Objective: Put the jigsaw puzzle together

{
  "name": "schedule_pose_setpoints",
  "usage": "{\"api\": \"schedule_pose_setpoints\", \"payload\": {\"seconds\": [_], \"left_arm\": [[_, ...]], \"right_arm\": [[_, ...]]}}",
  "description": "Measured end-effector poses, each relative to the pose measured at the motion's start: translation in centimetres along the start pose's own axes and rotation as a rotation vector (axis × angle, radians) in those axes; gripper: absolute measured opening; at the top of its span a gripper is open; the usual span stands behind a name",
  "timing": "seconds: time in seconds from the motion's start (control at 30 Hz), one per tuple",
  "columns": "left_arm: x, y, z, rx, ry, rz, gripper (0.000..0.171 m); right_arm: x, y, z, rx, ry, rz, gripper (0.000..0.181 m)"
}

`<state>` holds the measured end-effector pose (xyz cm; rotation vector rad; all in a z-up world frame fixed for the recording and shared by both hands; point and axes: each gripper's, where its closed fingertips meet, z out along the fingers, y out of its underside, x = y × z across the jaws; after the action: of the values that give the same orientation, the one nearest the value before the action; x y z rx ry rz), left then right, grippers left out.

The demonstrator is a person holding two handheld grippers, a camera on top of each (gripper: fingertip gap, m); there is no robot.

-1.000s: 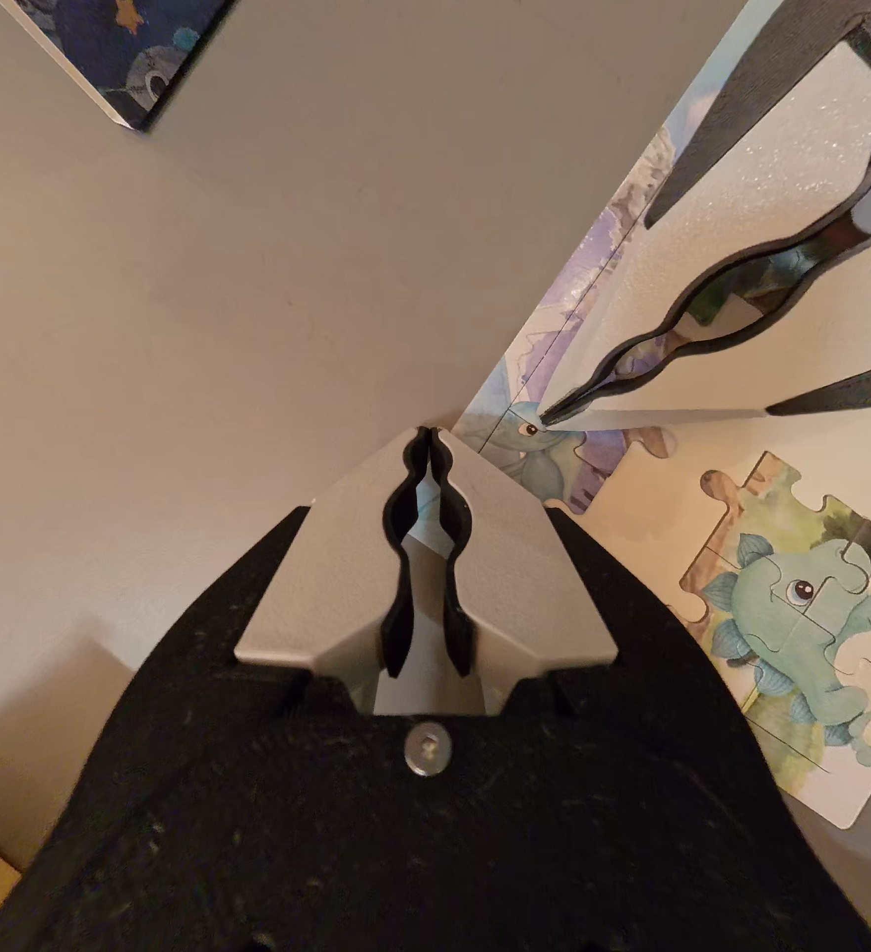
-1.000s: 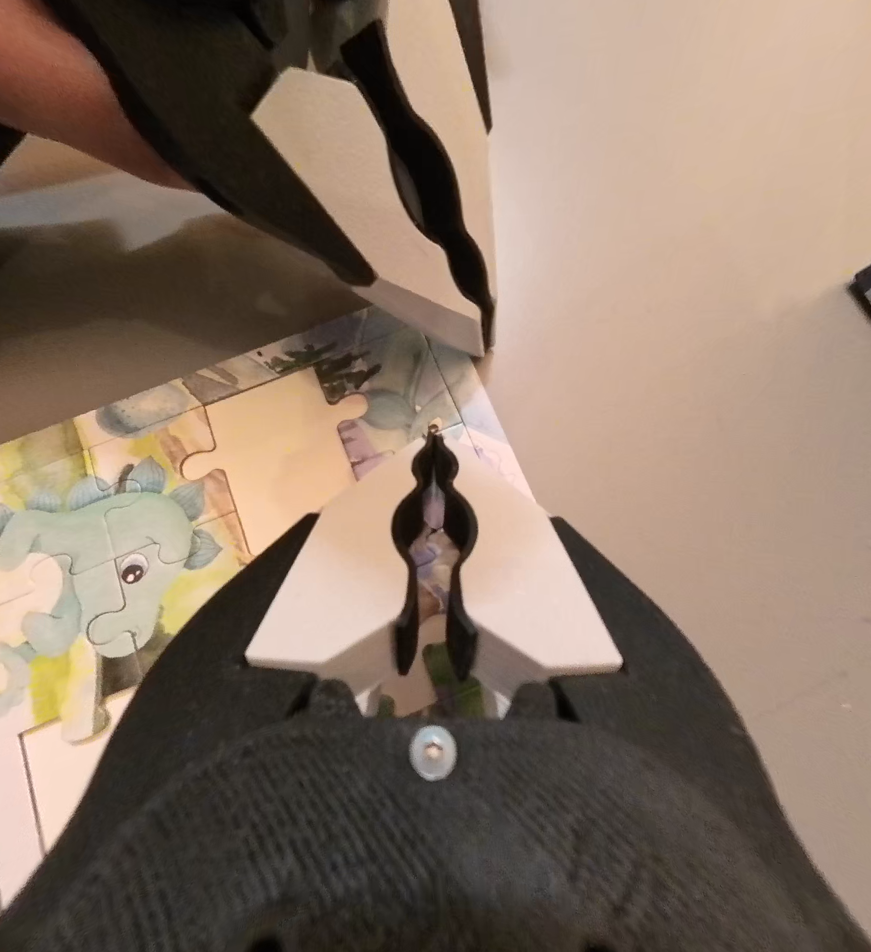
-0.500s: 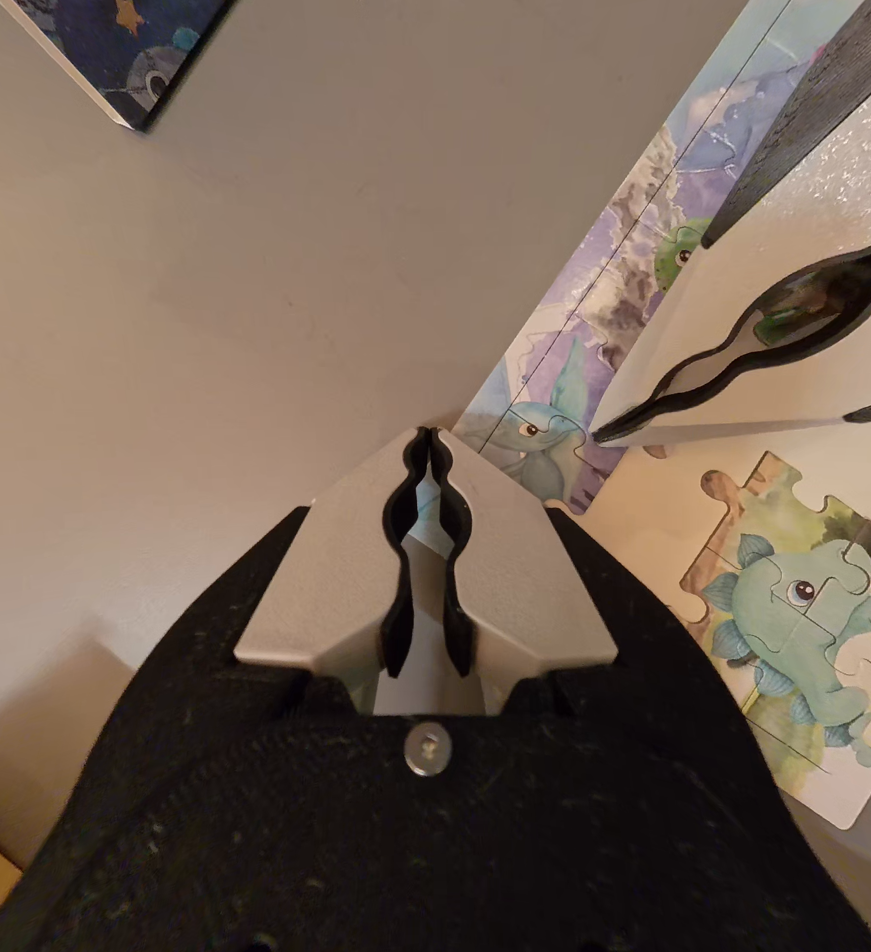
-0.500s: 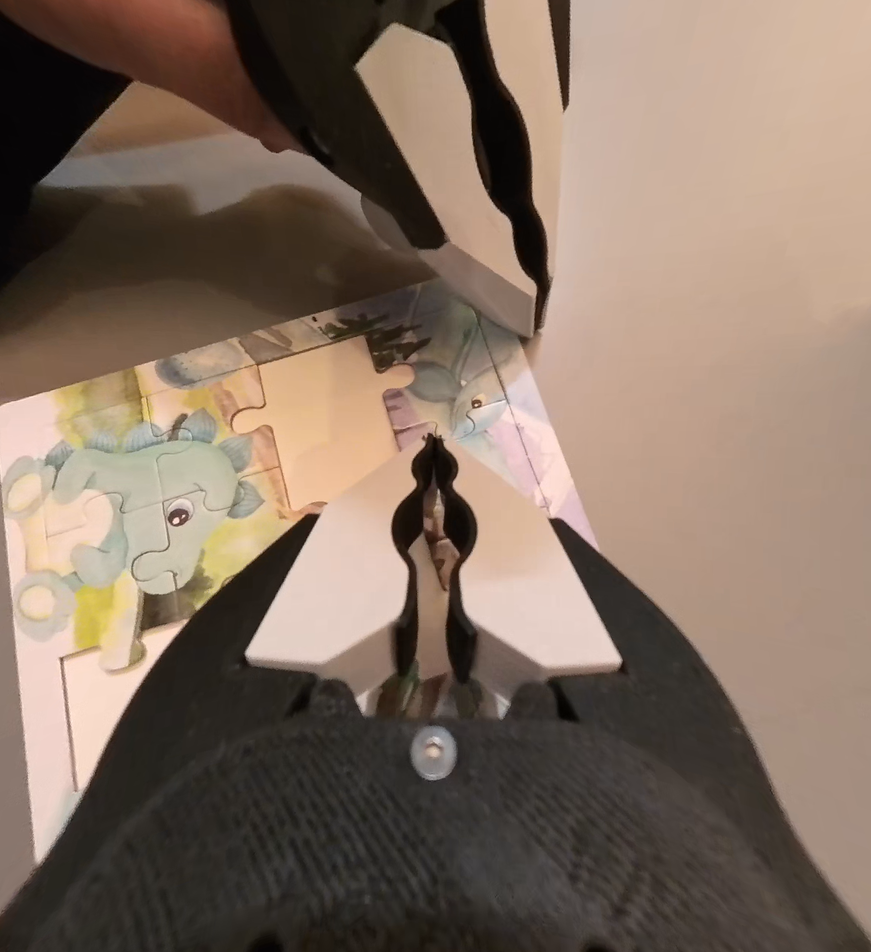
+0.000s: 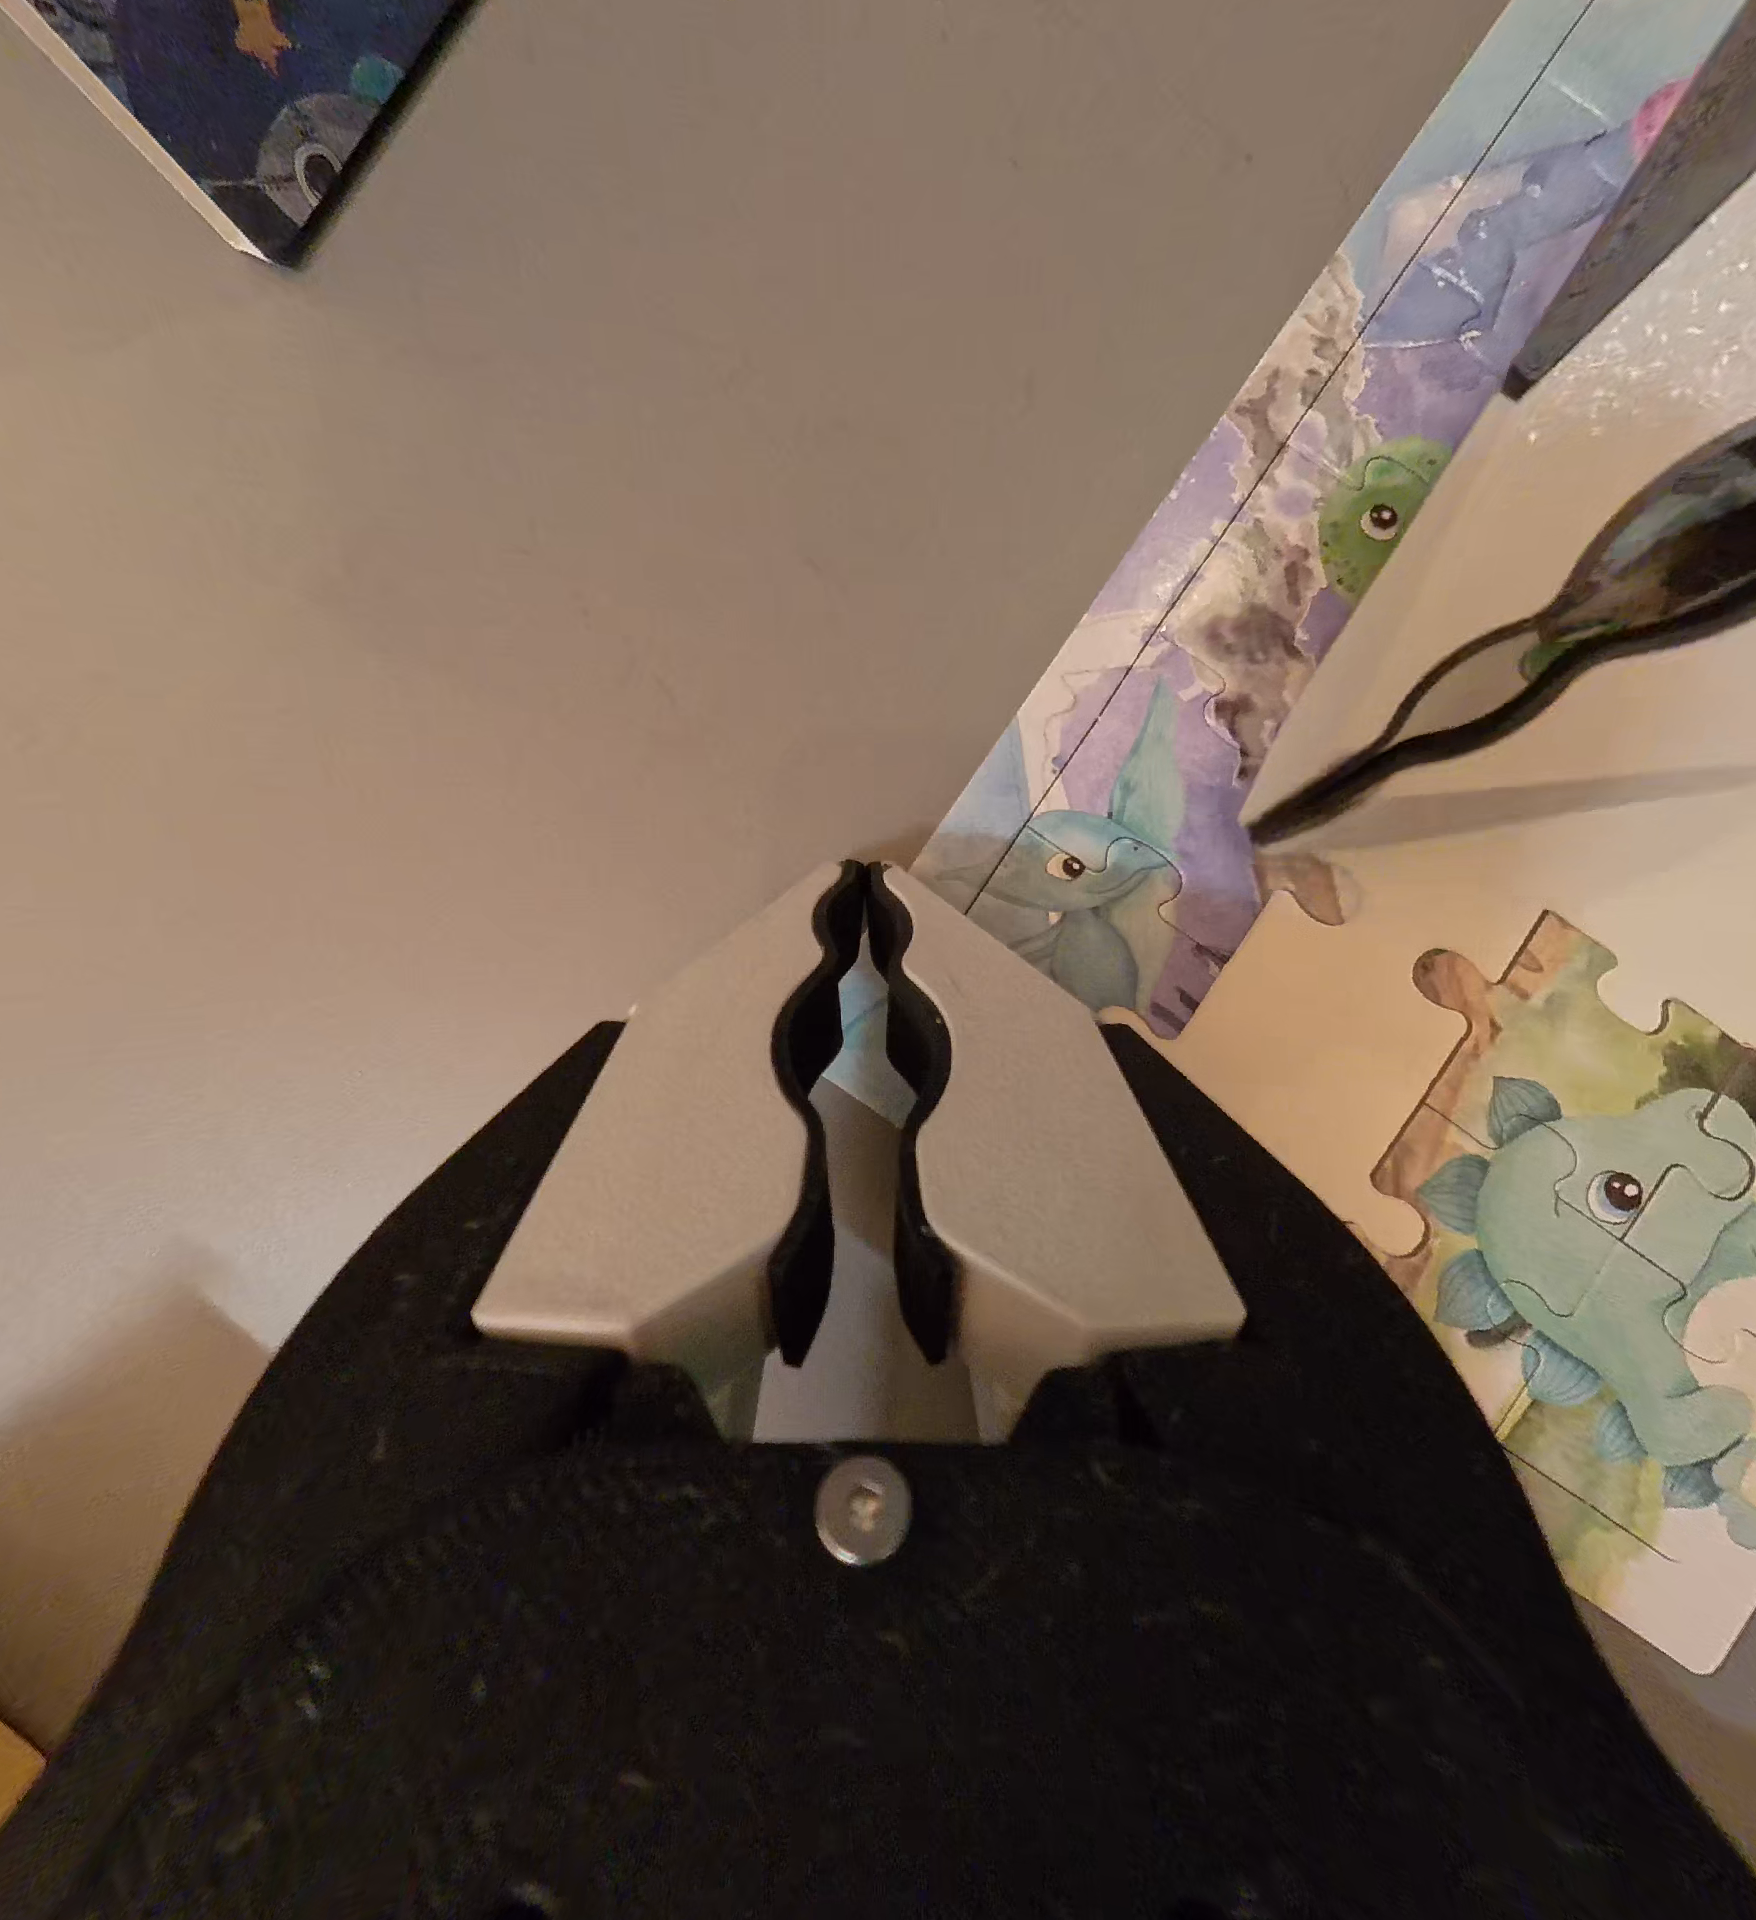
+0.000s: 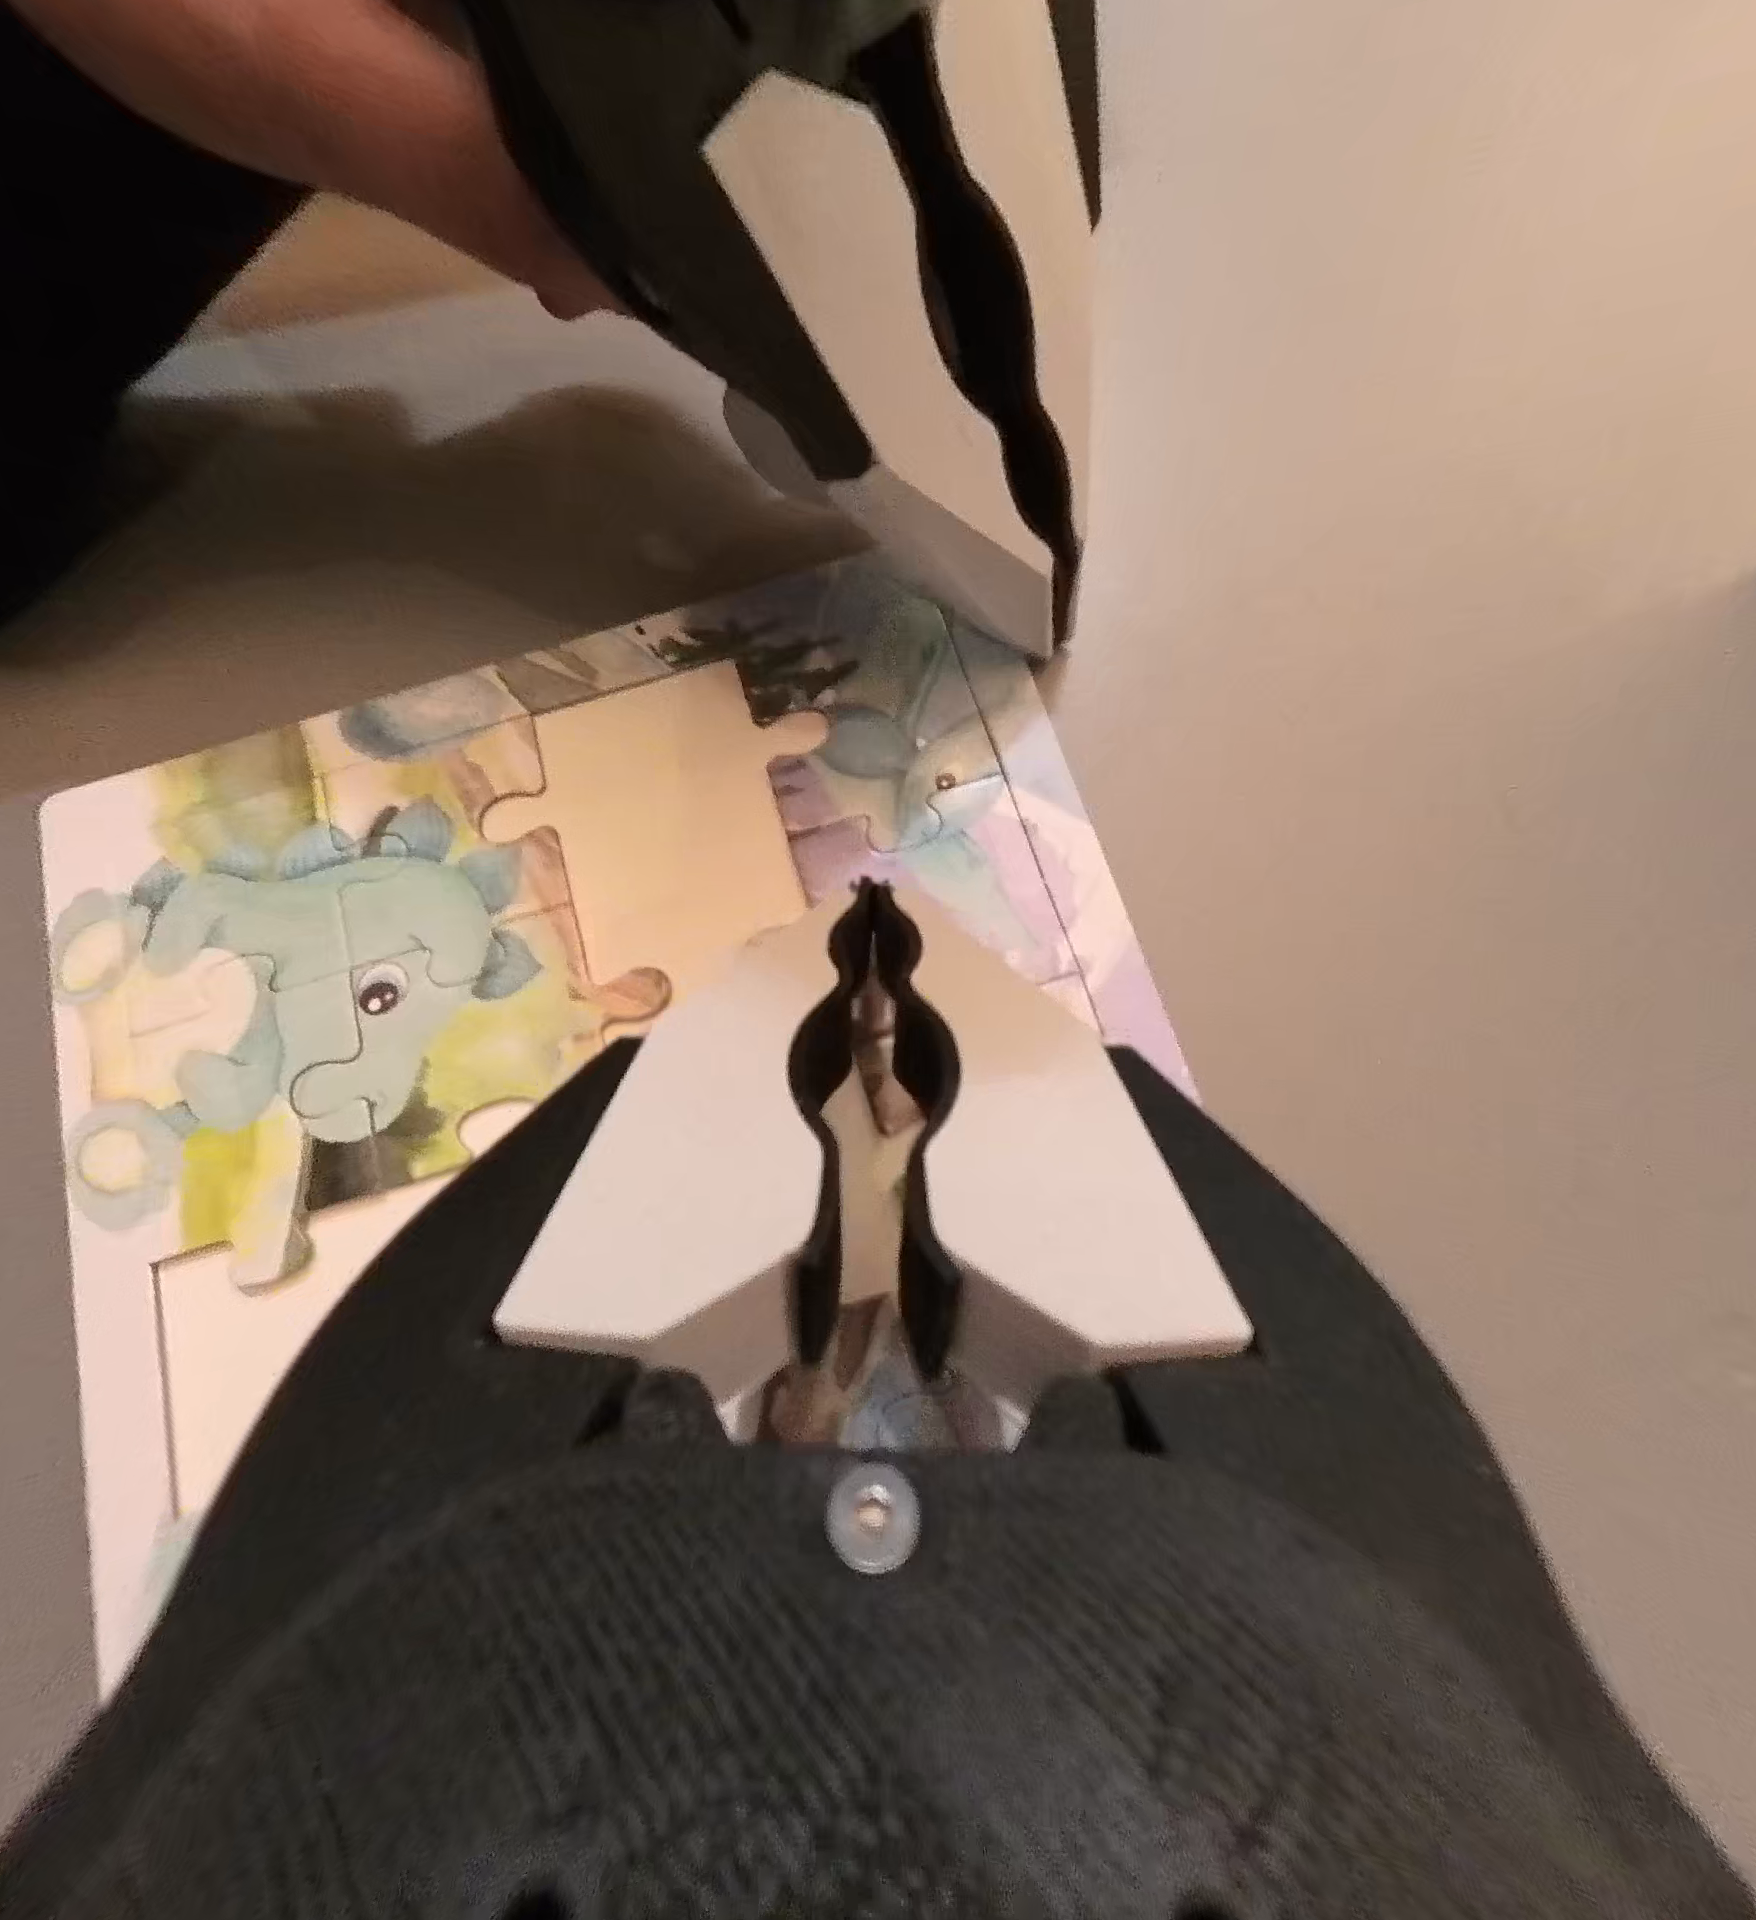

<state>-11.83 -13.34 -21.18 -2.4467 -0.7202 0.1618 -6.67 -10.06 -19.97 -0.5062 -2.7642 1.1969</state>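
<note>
Here, puzzle board (image 6: 115, 1382) flat, long axis crosswise, right tool (image 6: 872, 894) above.

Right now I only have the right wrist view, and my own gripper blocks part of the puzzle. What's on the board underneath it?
Observer: A green spotted creature shows on the puzzle board, partly covered by the right gripper.
Operator: And that dark corner at my right edge?
Observer: It's a dark blue picture panel with a pale edge, lying on the table well apart from the puzzle board.
</note>
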Motion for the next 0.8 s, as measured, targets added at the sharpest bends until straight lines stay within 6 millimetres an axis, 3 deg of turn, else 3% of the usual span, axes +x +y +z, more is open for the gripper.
{"api": "schedule_pose_setpoints", "payload": {"seconds": [0.33, 0.47, 0.7, 0.8], "left_arm": [[0.0, 0.0, 0.0, 0.002, 0.004, -0.003, 0.0], [0.0, 0.0, 0.0, 0.001, 0.001, -0.001, 0.0], [-0.1, -0.1, 0.0, -0.001, -0.012, 0.006, 0.001], [-0.6, -0.4, -0.3, 0.015, -0.043, -0.003, 0.005]], "right_arm": [[-0.7, 0.4, 0.6, -0.035, 0.034, -0.06, 0.0], [-1.2, -0.1, 0.3, 0.01, -0.038, 0.002, 0.0], [-0.5, 0.5, 0.4, -0.006, -0.014, 0.005, 0.0], [0.9, -0.1, -0.3, 0.047, 0.064, -0.013, 0.0]]}}
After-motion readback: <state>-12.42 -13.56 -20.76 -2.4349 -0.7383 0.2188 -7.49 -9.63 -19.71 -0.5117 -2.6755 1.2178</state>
